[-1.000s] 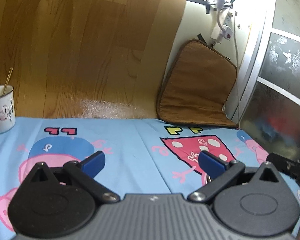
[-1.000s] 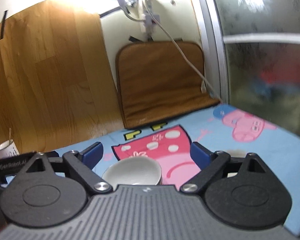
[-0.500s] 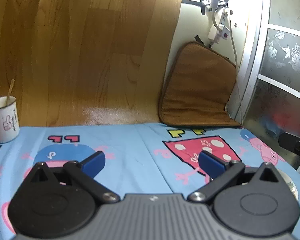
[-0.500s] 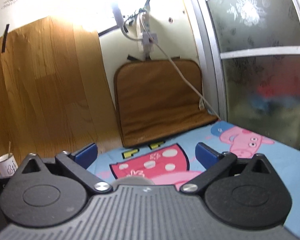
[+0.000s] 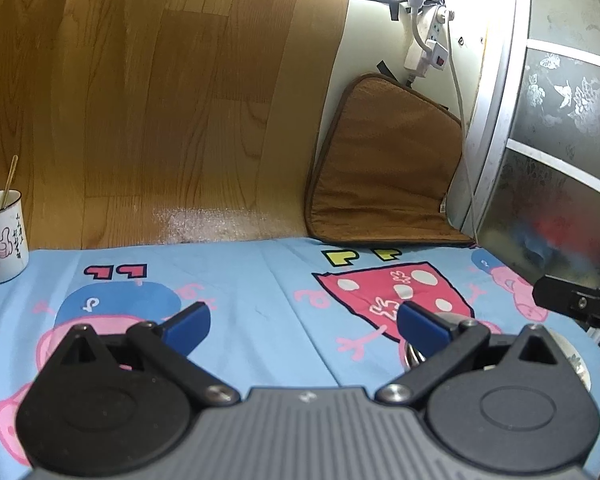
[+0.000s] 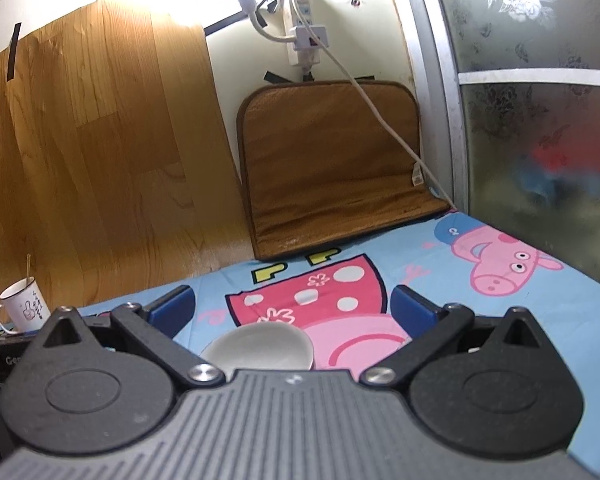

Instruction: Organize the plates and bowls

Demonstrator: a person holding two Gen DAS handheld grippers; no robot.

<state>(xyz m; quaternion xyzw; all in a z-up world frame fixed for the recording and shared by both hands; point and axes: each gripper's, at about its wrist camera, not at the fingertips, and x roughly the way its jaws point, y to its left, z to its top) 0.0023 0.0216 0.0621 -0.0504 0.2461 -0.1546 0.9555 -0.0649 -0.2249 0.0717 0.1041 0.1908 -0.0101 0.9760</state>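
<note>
From the left wrist view, the left gripper hangs over the blue cartoon-print cloth with its two blue fingers spread wide and nothing between them. A white mug with a thin stick in it stands at the far left edge of the cloth, against the wood-look wall panel. A brown cushion leans in the corner beside the frosted glass door. Just past the right-hand finger a bit of metal rim peeks out, and a pale plate edge shows behind the gripper body, too hidden to tell more. From the right wrist view, the right gripper is likewise spread to its widest, gripping nothing. A white bowl sits upright on the cloth low between the fingers, close against the gripper body and clear of both pads. The mug is far off to the left, the cushion straight ahead under the power strip.
</note>
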